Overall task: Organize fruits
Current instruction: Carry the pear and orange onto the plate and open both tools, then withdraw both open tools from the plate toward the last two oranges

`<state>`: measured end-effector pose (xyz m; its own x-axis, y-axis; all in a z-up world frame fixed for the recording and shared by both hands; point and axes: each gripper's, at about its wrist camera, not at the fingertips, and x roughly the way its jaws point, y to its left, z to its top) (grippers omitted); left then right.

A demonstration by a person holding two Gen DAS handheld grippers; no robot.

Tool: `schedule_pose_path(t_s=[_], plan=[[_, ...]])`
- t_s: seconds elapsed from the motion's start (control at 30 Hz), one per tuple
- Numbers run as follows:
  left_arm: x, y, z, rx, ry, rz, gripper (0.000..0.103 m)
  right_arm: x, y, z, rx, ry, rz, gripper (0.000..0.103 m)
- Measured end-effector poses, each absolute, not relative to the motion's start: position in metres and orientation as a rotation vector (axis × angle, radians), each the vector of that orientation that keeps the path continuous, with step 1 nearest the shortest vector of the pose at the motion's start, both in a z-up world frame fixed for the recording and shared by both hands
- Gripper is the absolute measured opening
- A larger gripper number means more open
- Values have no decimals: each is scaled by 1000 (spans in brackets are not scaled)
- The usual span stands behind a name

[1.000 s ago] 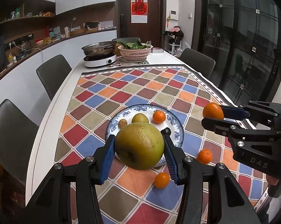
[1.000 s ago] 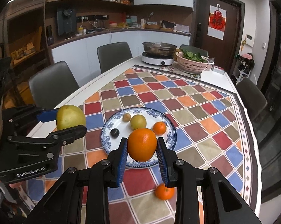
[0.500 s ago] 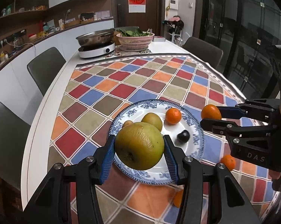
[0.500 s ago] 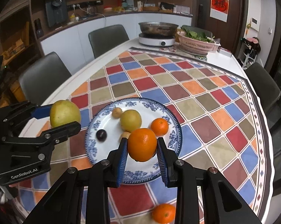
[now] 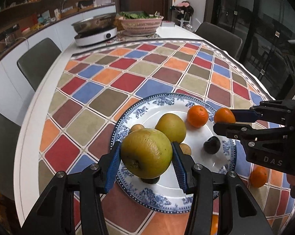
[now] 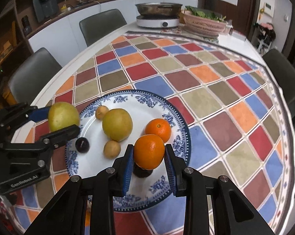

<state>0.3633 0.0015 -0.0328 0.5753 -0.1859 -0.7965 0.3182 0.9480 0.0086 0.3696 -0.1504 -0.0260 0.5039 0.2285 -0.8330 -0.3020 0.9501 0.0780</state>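
My left gripper (image 5: 146, 153) is shut on a large yellow-green fruit (image 5: 146, 152) and holds it just above the near left part of the blue-and-white plate (image 5: 159, 200). My right gripper (image 6: 149, 152) is shut on an orange (image 6: 149, 151) above the plate's near right part (image 6: 161, 188). On the plate lie a yellow-green pear (image 6: 117, 124), an orange (image 6: 158, 129), a dark plum (image 6: 82, 144) and two small brown fruits (image 6: 112, 149). Each gripper shows in the other's view: the left (image 6: 63, 120), the right (image 5: 224, 118).
A loose orange (image 5: 258, 176) lies on the checkered cloth (image 5: 127, 72) right of the plate. A hot pot on a cooker (image 5: 95, 30) and a pink basket of greens (image 5: 140, 22) stand at the far end. Grey chairs (image 5: 37, 58) line the table.
Both grippers have moved forward and down over the plate with their fruits still held. The plate now looks larger and nearer in both views.
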Motion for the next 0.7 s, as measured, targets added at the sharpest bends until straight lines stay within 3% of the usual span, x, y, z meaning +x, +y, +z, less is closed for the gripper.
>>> schedule_pose_path(t_s=[0.4,0.47,0.57,0.7], plan=[[378,-7,-50,167,980,-305,50,383,-148,-40,-31,1023,353,35],[375,-7,-47,165,962,-304,57,383,-152,-39,-15,1018,340,44],[368,-8,-36,179,920,-288,64,379,-155,-36,-14,1002,320,45],[357,-9,-26,211,890,-261,65,367,-160,-27,-21,971,298,45]])
